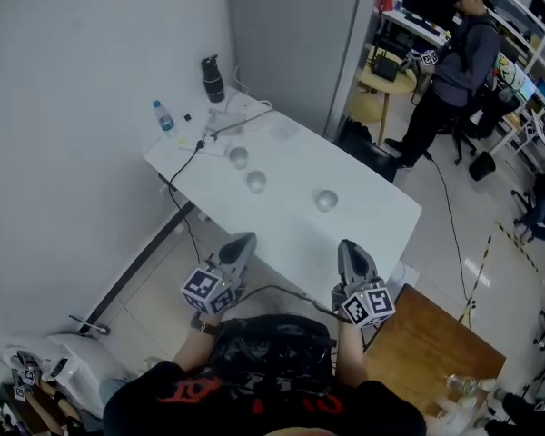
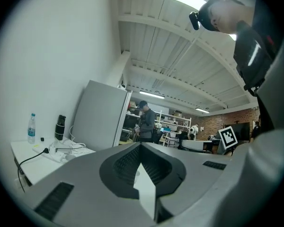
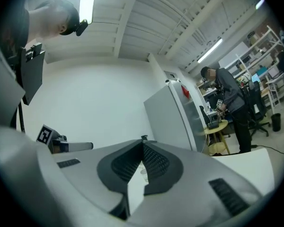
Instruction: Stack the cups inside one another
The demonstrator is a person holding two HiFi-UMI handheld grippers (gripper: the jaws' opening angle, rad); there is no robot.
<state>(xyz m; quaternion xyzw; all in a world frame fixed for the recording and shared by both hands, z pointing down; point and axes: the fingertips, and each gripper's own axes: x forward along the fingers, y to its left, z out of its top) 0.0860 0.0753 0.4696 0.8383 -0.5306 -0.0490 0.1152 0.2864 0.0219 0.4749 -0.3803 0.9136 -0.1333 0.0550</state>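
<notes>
Three clear cups stand apart on the white table (image 1: 372,209): one cup (image 1: 238,157) at the far left, a second cup (image 1: 255,183) just nearer, and a third cup (image 1: 325,200) to the right. My left gripper (image 1: 244,240) is over the table's near edge, short of the cups, with its jaws shut on nothing. My right gripper (image 1: 347,244) is beside it at the near edge, below the right cup, also shut and empty. In the left gripper view the left gripper's (image 2: 139,145) jaws meet at the tip. The right gripper's (image 3: 143,143) jaws do the same in the right gripper view.
At the table's far end are a water bottle (image 1: 163,116), a black flask (image 1: 213,78) and a cable (image 1: 186,162) with white cloth. A person (image 1: 454,62) stands at the back right by a round yellow table (image 1: 388,82). A wooden board (image 1: 436,339) lies at the lower right.
</notes>
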